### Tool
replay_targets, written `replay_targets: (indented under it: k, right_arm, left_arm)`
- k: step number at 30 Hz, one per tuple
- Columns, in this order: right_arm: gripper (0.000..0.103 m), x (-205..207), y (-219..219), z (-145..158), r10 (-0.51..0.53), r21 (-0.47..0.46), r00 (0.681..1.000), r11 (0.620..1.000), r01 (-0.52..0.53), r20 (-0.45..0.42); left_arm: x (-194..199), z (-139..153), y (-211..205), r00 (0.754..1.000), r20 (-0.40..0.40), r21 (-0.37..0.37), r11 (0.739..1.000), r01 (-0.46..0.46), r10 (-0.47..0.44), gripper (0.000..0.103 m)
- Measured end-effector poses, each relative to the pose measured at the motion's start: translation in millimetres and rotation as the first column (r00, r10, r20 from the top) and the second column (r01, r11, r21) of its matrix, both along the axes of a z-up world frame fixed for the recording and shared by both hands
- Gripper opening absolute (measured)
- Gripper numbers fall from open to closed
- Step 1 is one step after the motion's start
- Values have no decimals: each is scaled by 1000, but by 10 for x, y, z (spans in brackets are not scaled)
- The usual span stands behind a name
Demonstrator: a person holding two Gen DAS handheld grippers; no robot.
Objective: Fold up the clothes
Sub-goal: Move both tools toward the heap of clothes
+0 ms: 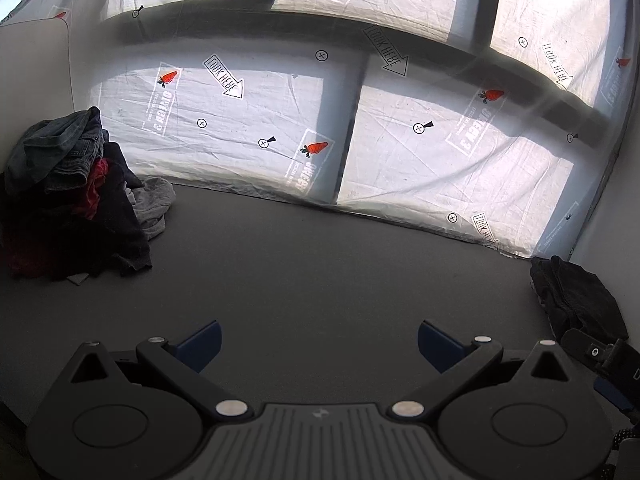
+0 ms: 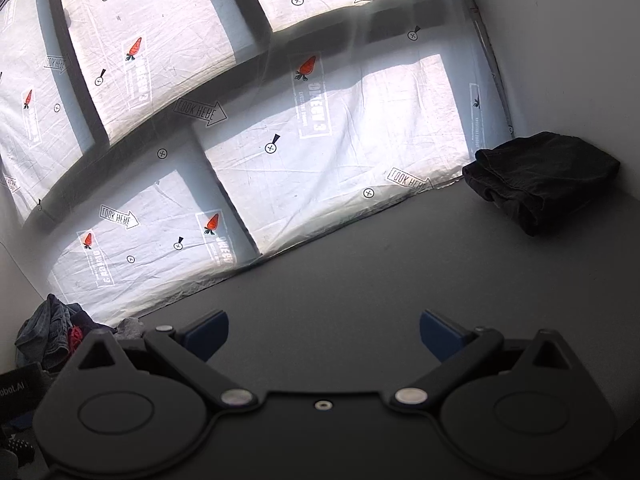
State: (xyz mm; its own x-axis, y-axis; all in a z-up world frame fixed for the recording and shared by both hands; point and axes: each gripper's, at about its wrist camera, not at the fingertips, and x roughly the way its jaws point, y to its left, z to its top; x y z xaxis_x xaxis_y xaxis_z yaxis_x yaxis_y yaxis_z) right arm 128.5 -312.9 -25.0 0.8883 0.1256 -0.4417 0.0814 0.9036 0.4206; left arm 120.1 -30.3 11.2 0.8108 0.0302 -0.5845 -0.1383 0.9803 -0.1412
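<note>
A heap of unfolded clothes lies at the left of the grey table, with blue denim on top, red and black cloth below and a grey piece at its right side. A folded black garment rests at the table's far right corner. My left gripper hovers open over bare table, well clear of both. In the right wrist view the folded black garment sits at the upper right and the heap of clothes at the far left. My right gripper is open with nothing between its fingers.
A printed plastic sheet covers the window behind the table's far edge. White walls close the right side and the left corner. Part of the other gripper shows at the lower right of the left wrist view.
</note>
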Motion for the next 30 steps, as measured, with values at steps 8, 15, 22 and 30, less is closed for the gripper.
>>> replay_targets:
  k: [8,15,22,30]
  right_arm:
    - [103,664,637,-111,177,-122,981,975,-185,-76]
    - [103,1251,1600,-75,243,-184,968,950,-251,-63]
    - [102,2029,2856,-126,293,-255,949,914,-314,-118]
    - [98,2789,4533,-99,544,-303,833,781,-545,-97]
  left_arm:
    - [364,-122,588,991,-90,-24,995,-99,96,103]
    - [954,-239,1713,955,-160,-50,964,-261,250,103]
    - [1422,-291,3142,917,-107,-42,920,-390,384,103]
    - [1852,-601,4449,847,-92,-101,841,-532,524,103]
